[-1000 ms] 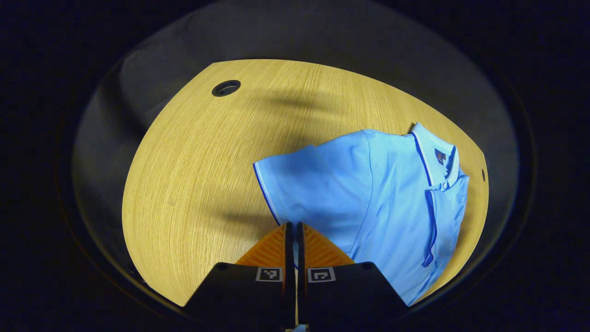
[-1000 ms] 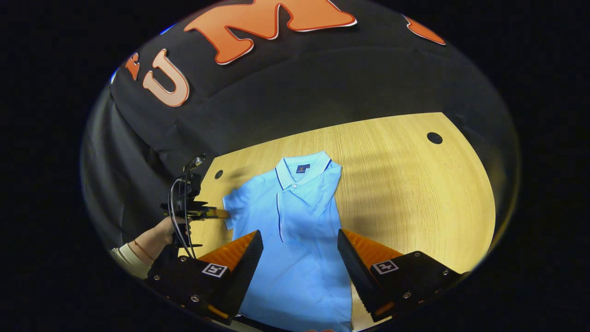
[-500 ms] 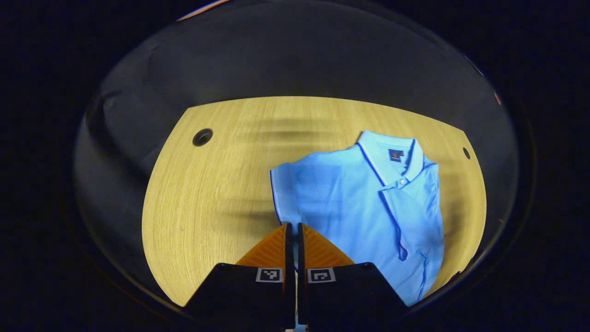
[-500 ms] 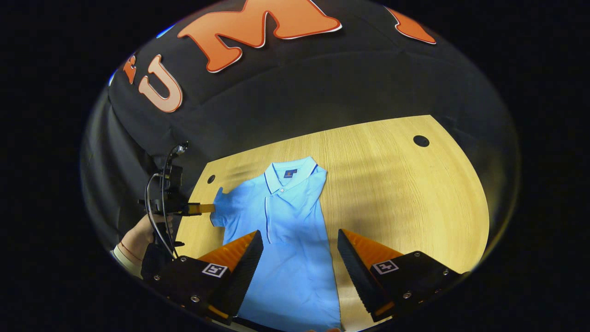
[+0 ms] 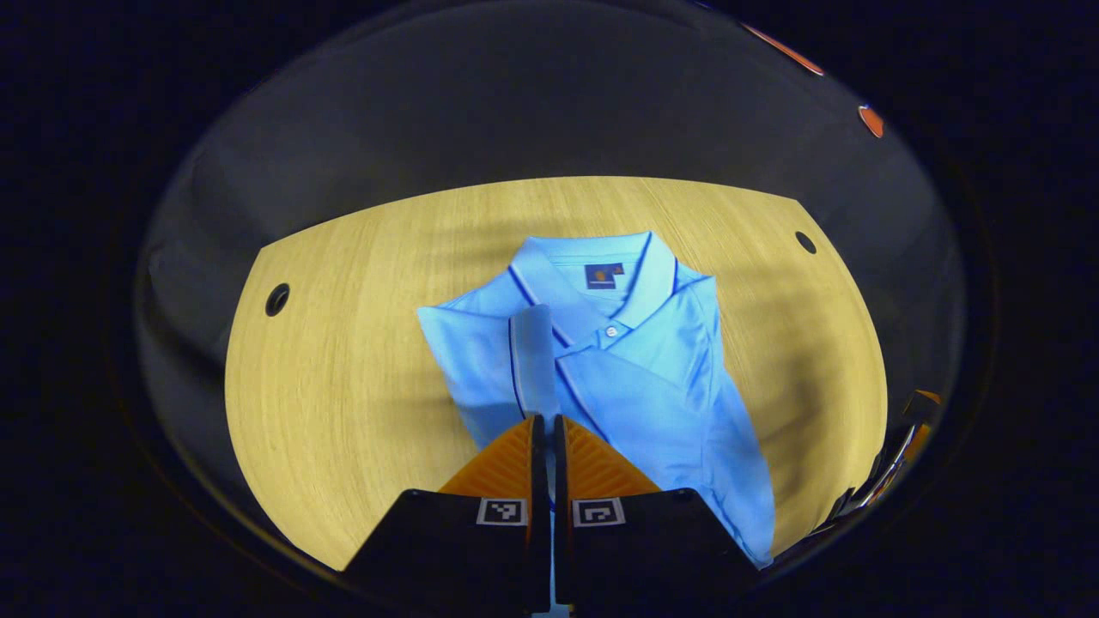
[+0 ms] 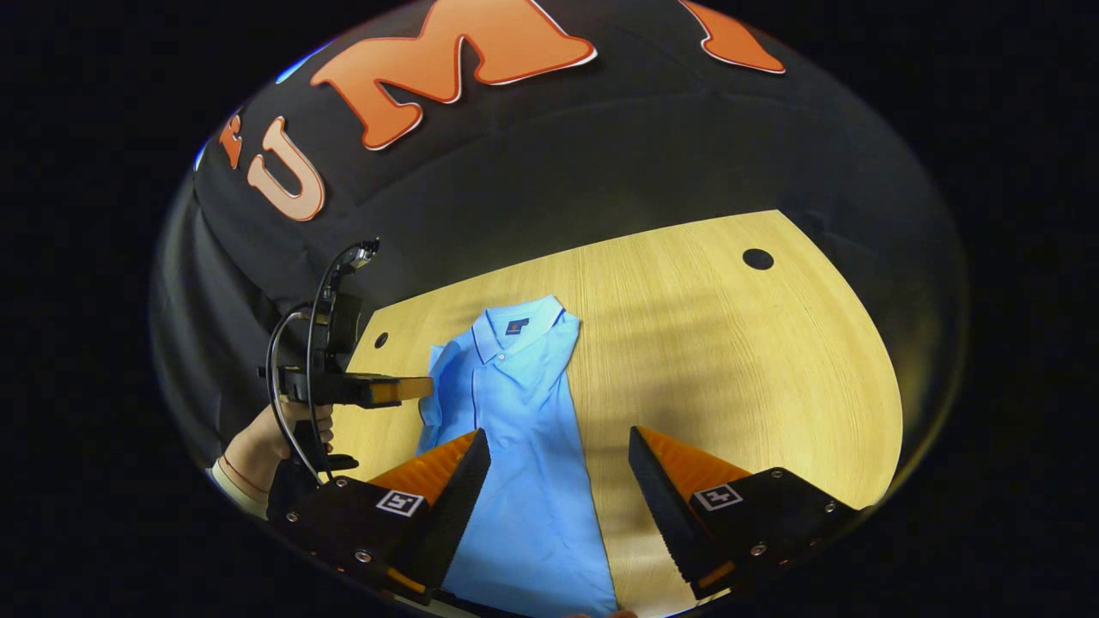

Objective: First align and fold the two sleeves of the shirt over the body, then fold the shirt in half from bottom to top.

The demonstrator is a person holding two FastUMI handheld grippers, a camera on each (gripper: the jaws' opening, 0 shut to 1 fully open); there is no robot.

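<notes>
A light blue polo shirt (image 5: 661,378) lies face up on the wooden table (image 5: 343,378), collar (image 5: 601,275) at the far end. My left gripper (image 5: 543,422) is shut on one sleeve (image 5: 533,352), whose dark-trimmed cuff runs from the jaws up over the chest. The other sleeve lies folded over the body. In the right gripper view a hand (image 6: 266,438) holds the left gripper (image 6: 423,388) at the shirt's (image 6: 524,446) left edge. My right gripper (image 6: 558,442) hangs open above the shirt's lower part, nothing between its fingers.
The table has round cable holes (image 5: 277,299) (image 5: 804,242) near its far corners, and another cable hole (image 6: 757,258) shows in the right gripper view. Black cloth wall stands behind the table. Bare wood (image 6: 730,369) spreads to the right of the shirt.
My left gripper, still shut on the sleeve, has swung inward and carried it from the shirt's side to over the chest. The right gripper has stayed open and drawn back a little.
</notes>
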